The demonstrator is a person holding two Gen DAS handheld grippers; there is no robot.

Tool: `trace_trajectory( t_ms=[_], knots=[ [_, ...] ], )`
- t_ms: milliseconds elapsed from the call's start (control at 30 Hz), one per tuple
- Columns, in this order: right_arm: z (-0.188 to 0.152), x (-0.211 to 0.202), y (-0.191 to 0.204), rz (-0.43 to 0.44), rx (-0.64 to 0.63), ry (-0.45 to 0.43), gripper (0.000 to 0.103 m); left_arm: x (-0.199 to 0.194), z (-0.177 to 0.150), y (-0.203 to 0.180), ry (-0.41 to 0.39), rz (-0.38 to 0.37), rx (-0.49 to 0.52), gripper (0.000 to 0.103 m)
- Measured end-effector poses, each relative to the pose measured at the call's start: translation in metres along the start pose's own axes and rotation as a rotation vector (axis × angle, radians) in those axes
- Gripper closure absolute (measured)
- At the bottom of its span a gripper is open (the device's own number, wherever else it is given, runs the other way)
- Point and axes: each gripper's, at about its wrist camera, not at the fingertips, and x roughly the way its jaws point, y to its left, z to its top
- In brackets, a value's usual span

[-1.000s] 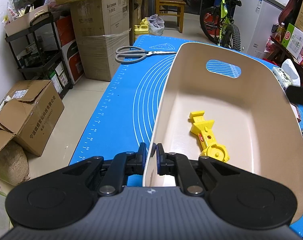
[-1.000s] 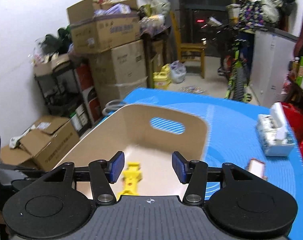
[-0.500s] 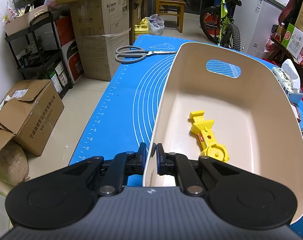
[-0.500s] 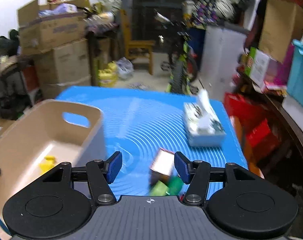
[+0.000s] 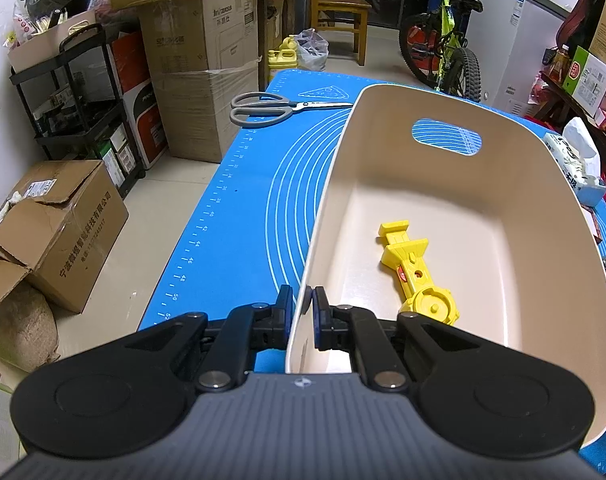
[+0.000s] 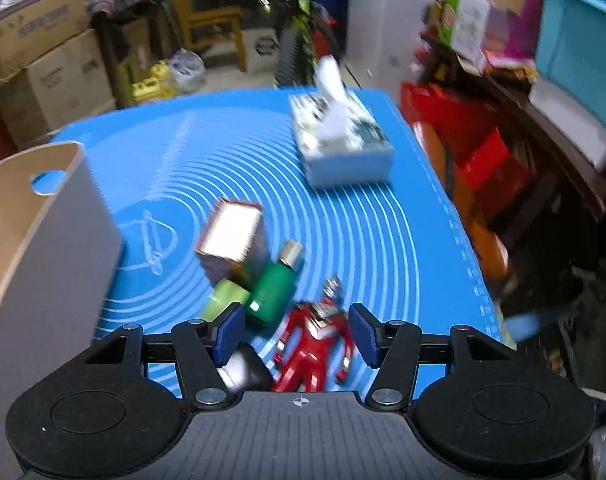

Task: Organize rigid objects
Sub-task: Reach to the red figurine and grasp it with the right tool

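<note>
While pinching the near left rim of the cream plastic bin (image 5: 503,184) with the left tool (image 5: 302,312), jaws shut on the thin wall, guard against tipping it by a lift or twist at that one corner. Likely to skid the bin across the blue silicone mat (image 5: 239,208) on the counter, or to slide the yellow plastic toy launcher (image 5: 417,276) lying flat on the bin floor toward the near end. Leave the grey-handled steel scissors (image 5: 271,107), well apart at the far left of the mat, out of any sweep.

Moving right, note the blur in the right wrist view: hard to judge height above the counter. Keep clear of the small brown box with a white face (image 6: 233,236), the pale green item (image 6: 223,300) and the dark green plastic bottle with a silver cap (image 6: 273,288), all crowded just left of the target. Held wide open and empty, right tool (image 6: 295,332) straddling the red and silver plastic action figure (image 6: 315,344) lying face up on the mat. Easy to catch the bottle or the dark rounded thing (image 6: 243,368) under the left finger on closing, or to nip only an arm and drop the figure. Farther right, white tissue box (image 6: 343,148), well apart.
</note>
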Motion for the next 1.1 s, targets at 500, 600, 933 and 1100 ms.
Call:
trace_trajectory(
  t_ms=[500,600,933,1100],
  knots=[
    [-0.009,0.042,-0.013,-0.005,0.069,0.146,0.042,0.0,0.0,0.0,0.0,-0.001,0.0,0.091],
    [-0.01,0.044,-0.012,0.006,0.071,0.138,0.045,0.0,0.0,0.0,0.0,0.0,0.0,0.091],
    [-0.01,0.041,-0.02,0.025,0.096,0.13,0.057,-0.001,0.0,0.001,0.0,0.001,0.002,0.09],
    [-0.011,0.042,-0.017,0.017,0.055,0.125,0.056,-0.001,0.0,0.0,0.0,0.001,0.001,0.09]
  ],
)
